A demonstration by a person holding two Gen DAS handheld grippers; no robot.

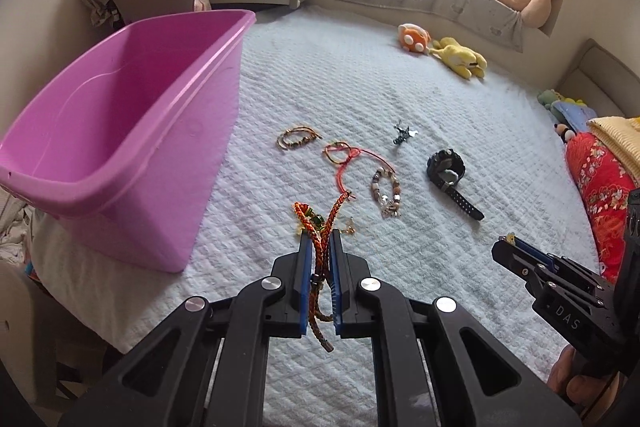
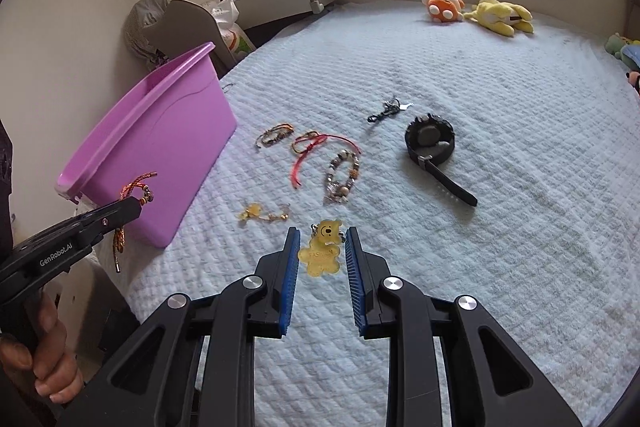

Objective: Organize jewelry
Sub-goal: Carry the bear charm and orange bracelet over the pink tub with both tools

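Left gripper is clamped on the orange-red braided cord bracelet, tail dangling below the jaws. Right gripper is wide open, straddling the yellow translucent bear charm on the white quilted bedspread, not touching it. Carry your bracelet well over the purple plastic bin's rim before releasing so the tail doesn't snag; then close on the bear's body.
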